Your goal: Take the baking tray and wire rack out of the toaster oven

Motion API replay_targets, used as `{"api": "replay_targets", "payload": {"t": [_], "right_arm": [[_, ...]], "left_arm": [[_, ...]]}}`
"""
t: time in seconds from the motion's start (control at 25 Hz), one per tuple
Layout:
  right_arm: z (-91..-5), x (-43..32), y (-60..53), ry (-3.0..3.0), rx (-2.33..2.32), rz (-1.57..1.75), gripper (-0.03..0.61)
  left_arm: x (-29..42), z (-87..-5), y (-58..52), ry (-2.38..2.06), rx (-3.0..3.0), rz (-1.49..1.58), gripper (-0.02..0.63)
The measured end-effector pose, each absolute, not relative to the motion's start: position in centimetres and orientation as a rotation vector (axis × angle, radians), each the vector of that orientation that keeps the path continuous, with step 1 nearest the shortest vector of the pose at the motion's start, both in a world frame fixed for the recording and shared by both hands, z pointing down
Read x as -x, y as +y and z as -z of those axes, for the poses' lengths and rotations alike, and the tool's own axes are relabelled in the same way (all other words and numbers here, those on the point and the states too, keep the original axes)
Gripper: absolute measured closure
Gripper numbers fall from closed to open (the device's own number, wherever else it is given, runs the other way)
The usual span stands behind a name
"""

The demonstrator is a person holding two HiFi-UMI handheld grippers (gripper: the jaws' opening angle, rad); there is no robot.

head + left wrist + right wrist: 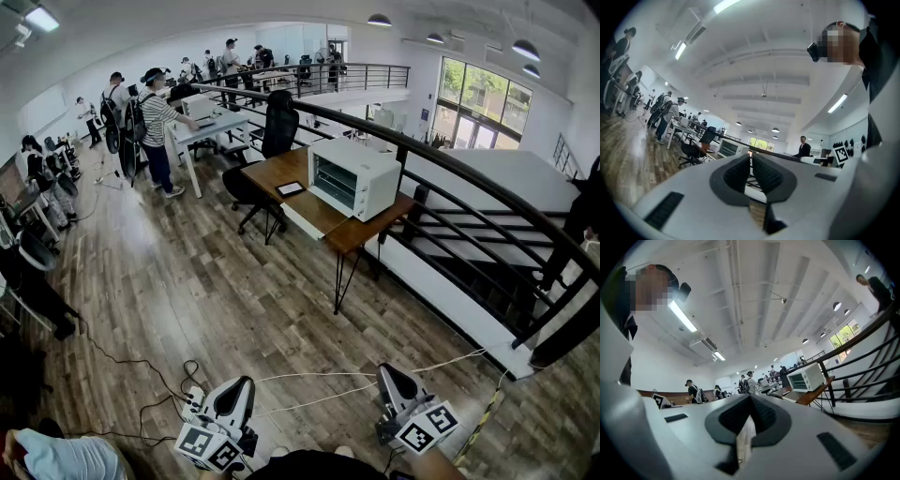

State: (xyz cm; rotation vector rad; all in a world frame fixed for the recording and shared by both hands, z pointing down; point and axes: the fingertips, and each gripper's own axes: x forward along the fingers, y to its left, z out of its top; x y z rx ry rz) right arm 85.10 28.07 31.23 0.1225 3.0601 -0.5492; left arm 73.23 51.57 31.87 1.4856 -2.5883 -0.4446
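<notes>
The white toaster oven (354, 178) stands on a wooden table (333, 230) far across the floor, its glass door closed. The baking tray and wire rack cannot be made out behind the glass. My left gripper (240, 382) and right gripper (389, 370) are held low at the bottom of the head view, a long way from the oven, both level and pointing toward it. Each is shut with nothing between the jaws. The oven shows small in the left gripper view (727, 147) past the left gripper (751, 161), and again as the toaster oven (806, 377) beyond the right gripper (750, 401).
A black railing (450, 187) runs behind the table, with a drop beyond it. A black office chair (267, 141) stands at the table's far end and a dark tablet (290, 188) lies on top. Cables (309, 384) and a power strip (194, 401) lie on the floor. People (155, 122) work at the left.
</notes>
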Motion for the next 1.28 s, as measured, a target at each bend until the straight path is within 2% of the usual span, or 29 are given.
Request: {"api": "replay_targets", "payload": {"t": [0.76, 1.08, 1.12, 1.2, 1.28], "right_arm": [[-32.1, -85.5, 29.2, 3.056, -0.152, 0.735, 0.583], [-31.1, -85.8, 29.3, 3.053, -0.089, 0.596, 0.575], [-31.0, -85.9, 29.5, 3.052, -0.092, 0.585, 0.55], [-31.2, -86.0, 29.6, 3.053, -0.092, 0.583, 0.484], [-31.5, -85.9, 29.7, 3.056, -0.07, 0.576, 0.424]], "left_arm": [[-73.7, -32.7, 52.3, -2.559, -1.484, 0.479, 0.591], [-73.4, -32.5, 52.0, -2.585, -1.488, 0.403, 0.589], [-73.3, -32.4, 51.9, -2.593, -1.488, 0.391, 0.567], [-73.1, -32.1, 51.7, -2.596, -1.493, 0.391, 0.424], [-73.0, -32.0, 51.8, -2.596, -1.502, 0.402, 0.377]]}}
